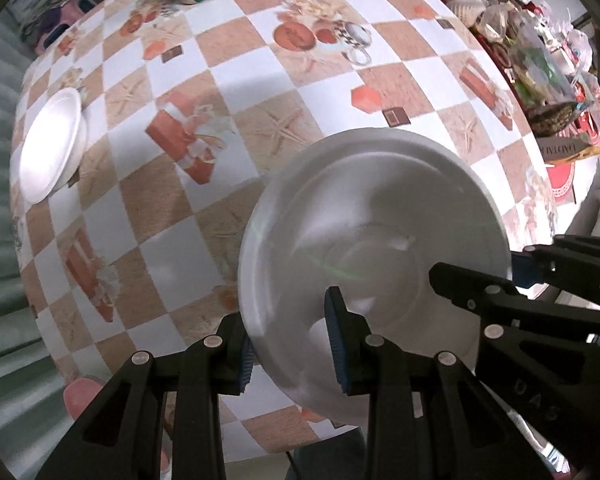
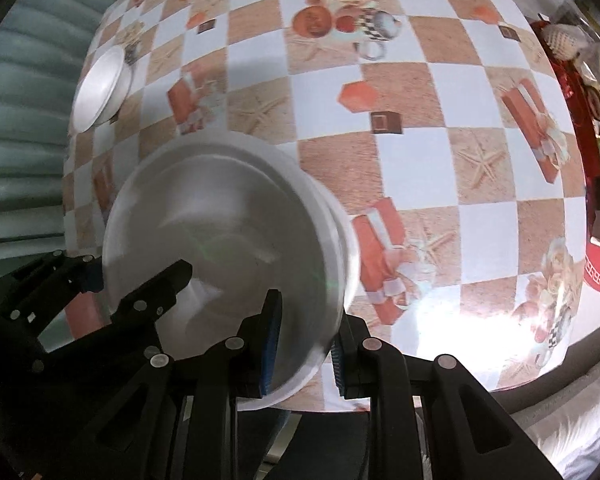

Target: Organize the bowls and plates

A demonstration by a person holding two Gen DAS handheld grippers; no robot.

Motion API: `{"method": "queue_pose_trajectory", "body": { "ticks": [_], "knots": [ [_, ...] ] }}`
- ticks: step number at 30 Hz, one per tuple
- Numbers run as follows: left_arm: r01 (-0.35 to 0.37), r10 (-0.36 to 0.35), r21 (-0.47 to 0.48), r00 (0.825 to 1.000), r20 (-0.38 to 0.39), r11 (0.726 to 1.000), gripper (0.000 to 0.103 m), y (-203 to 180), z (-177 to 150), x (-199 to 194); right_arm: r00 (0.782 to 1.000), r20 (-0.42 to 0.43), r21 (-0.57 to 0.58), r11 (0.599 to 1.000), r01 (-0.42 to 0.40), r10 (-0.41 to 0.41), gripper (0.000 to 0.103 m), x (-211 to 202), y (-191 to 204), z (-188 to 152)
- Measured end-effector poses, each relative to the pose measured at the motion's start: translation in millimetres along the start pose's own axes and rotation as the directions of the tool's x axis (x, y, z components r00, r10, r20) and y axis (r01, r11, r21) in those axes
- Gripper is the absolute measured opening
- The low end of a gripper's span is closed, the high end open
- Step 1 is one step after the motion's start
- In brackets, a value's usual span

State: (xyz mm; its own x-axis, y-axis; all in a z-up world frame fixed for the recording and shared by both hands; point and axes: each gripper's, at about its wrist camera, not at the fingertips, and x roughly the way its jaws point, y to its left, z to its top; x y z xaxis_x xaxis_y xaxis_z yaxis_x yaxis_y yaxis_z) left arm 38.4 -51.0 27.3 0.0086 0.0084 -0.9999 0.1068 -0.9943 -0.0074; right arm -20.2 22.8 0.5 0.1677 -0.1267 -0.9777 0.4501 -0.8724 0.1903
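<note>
White bowl (image 1: 364,216), tilted above the near edge of the checked worktop (image 1: 228,80), is pinched at opposite rims by left tongs (image 1: 290,346) and right tongs (image 2: 306,338), each with one finger inside, while a second bowl (image 1: 50,146) rests far left.

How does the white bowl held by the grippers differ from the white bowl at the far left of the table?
The near bowl is gripped at its rim by the left gripper and the right gripper; the far bowl has no gripper on it. The near bowl sits by the table's near edge, the far bowl at the tablecloth's left edge. Both are plain white and look empty.
</note>
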Motion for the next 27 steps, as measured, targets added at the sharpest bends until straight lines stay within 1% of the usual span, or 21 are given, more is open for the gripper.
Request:
{"method": "queue_pose_trajectory", "body": {
  "ticks": [4,7,8,10,12,13,14,15,16,17,19,22,24,27],
  "knots": [
    [-0.003,0.003,-0.001,1.000,-0.007,1.000,0.033,-3,2,6,1.000,-0.016,0.009,1.000,0.007,-0.007,0.025,4,-5,-1],
    [-0.003,0.003,-0.003,1.000,-0.012,1.000,0.039,-2,3,8,1.000,-0.022,0.002,1.000,0.014,-0.014,0.025,9,-7,0],
    [-0.009,0.009,-0.004,1.000,-0.015,1.000,0.043,-1,2,9,1.000,-0.023,0.002,1.000,0.013,-0.013,0.025,11,-7,0],
    [-0.027,0.027,-0.012,1.000,-0.010,1.000,0.063,4,0,8,1.000,-0.022,0.001,1.000,0.018,-0.018,0.025,14,-7,3],
    [-0.032,0.032,-0.025,0.999,0.000,0.999,0.072,11,-4,6,1.000,-0.019,0.006,1.000,0.025,-0.025,0.025,15,-8,4],
    [-0.038,0.038,-0.034,0.999,0.001,0.999,0.074,15,-6,4,1.000,-0.018,0.010,1.000,0.025,-0.025,0.030,14,-11,4],
    [-0.034,0.034,-0.044,0.999,-0.001,0.998,0.077,20,-10,3,1.000,-0.018,0.017,1.000,0.024,-0.023,0.051,13,-13,4],
    [-0.025,0.025,-0.058,1.000,0.000,0.998,0.079,26,-13,2,0.999,-0.014,0.025,0.999,0.030,-0.029,0.061,12,-16,4],
    [-0.021,0.021,-0.072,1.000,0.001,0.997,0.079,31,-17,1,0.999,-0.007,0.033,0.999,0.037,-0.037,0.079,10,-19,3],
    [-0.019,0.019,-0.087,1.000,-0.001,0.996,0.080,38,-21,0,0.999,0.000,0.041,0.999,0.034,-0.034,0.082,8,-23,2],
    [-0.018,0.017,-0.117,1.000,-0.012,0.993,0.080,50,-30,1,0.999,0.001,0.063,0.997,0.035,-0.035,0.082,6,-29,0],
    [-0.004,-0.001,-0.171,1.000,-0.028,0.985,0.080,65,-42,3,0.999,-0.001,0.107,0.993,0.048,-0.048,0.103,6,-40,-2],
    [0.002,-0.010,-0.199,0.999,-0.036,0.980,0.080,74,-50,4,0.999,-0.003,0.129,0.991,0.034,-0.034,0.103,7,-45,-3],
    [0.012,-0.017,-0.224,1.000,-0.023,0.975,0.080,84,-56,-2,0.999,-0.002,0.127,0.991,0.040,-0.040,0.103,5,-43,-2]
  ]
}}
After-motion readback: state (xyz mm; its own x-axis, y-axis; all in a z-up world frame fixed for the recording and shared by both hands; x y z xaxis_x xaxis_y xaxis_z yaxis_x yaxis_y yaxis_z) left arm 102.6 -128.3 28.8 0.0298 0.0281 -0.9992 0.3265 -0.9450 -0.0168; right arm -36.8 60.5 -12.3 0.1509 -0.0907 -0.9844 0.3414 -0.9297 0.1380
